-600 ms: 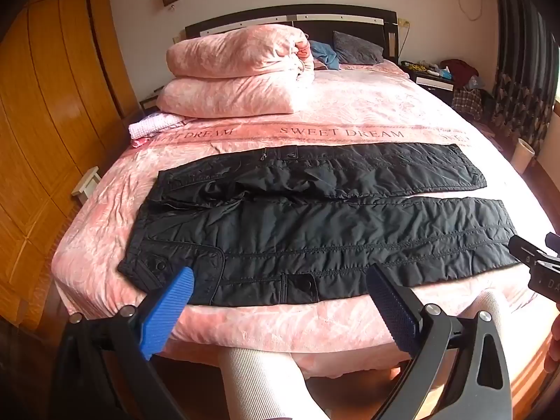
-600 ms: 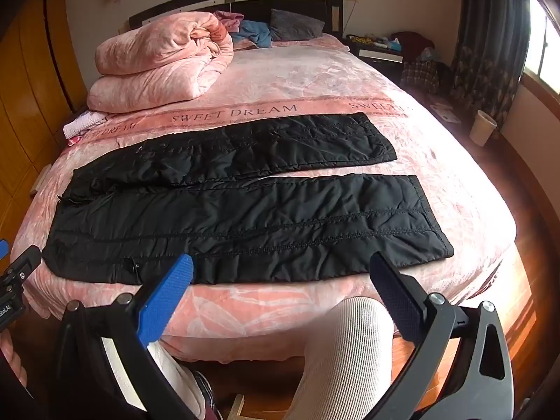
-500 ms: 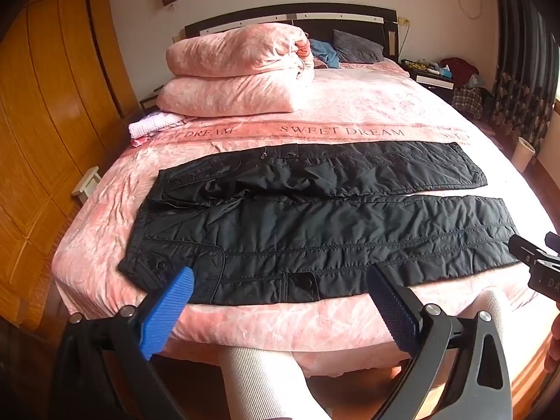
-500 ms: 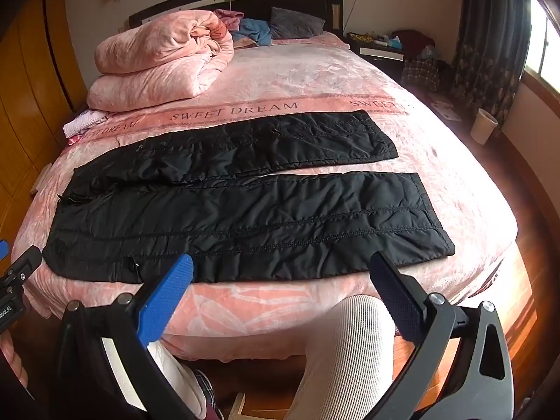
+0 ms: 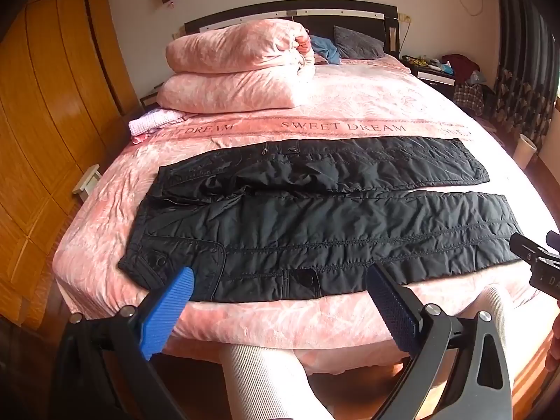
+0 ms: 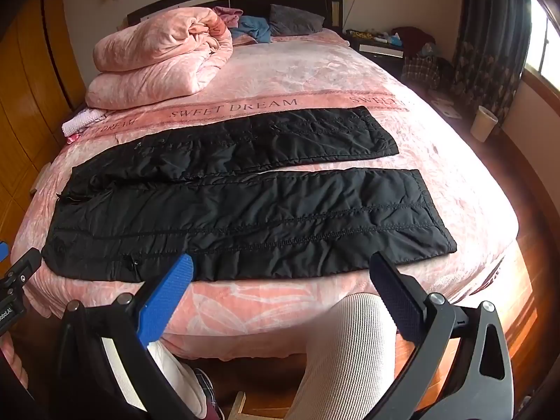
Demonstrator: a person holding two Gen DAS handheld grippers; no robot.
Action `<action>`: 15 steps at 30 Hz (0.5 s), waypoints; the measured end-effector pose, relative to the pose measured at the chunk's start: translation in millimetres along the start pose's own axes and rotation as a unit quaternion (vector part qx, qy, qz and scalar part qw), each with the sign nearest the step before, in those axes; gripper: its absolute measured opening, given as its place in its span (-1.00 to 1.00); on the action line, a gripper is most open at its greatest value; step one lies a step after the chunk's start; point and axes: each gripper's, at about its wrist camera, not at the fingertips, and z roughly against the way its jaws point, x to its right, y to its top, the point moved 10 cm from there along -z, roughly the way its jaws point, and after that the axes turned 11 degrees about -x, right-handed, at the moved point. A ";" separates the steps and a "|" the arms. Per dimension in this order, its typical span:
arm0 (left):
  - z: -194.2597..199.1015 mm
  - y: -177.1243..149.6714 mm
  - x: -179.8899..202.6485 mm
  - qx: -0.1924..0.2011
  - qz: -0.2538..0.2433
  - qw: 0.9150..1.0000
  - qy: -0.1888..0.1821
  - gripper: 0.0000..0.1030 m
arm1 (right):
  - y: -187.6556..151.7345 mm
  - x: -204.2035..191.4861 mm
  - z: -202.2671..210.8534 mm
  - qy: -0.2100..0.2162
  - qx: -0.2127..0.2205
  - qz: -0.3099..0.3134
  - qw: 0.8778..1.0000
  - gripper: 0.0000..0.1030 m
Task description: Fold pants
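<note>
The black pants point(image 5: 315, 217) lie flat across the near part of the bed point(image 5: 350, 105), waist to the left, leg ends to the right, both legs side by side with a thin strip of pink cover showing between them toward the ends. Nothing is folded yet. The left gripper point(image 5: 280, 301) hangs just off the near edge of the bed, over the waist half, its fingers wide apart and holding nothing. The right gripper point(image 6: 280, 287) hangs off the same edge further right, over the leg half, fingers equally spread and empty.

The sensible first fold, as I judge it, is lengthwise: bring the near leg over the far one. To do it well, each gripper should come down on the near long edge, the left by the waistband corner, the right by the near leg end, and pinch only the pants, not the pink cover beneath. The padded fabric looks slippery, so a deep bite matters. Lift both ends together and level, carry them far across, and line up the outer seams before letting go, or the legs will skew.
</note>
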 end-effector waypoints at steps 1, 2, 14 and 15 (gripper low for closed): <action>0.1 0.5 0.4 -0.001 0.000 1.000 0.000 0.93 | 0.1 -0.1 0.2 0.000 -0.001 0.000 1.000 0.95; 0.1 0.8 0.5 -0.001 0.000 1.000 0.001 0.93 | 0.2 -0.1 0.3 0.000 -0.001 0.000 1.000 0.95; 2.4 5.1 2.7 -0.003 -0.002 1.000 0.002 0.93 | -0.4 0.0 -0.2 0.000 -0.001 0.000 1.000 0.95; 2.4 5.0 2.6 -0.004 -0.002 1.000 0.003 0.93 | -0.4 0.0 0.1 0.000 -0.001 0.000 1.000 0.95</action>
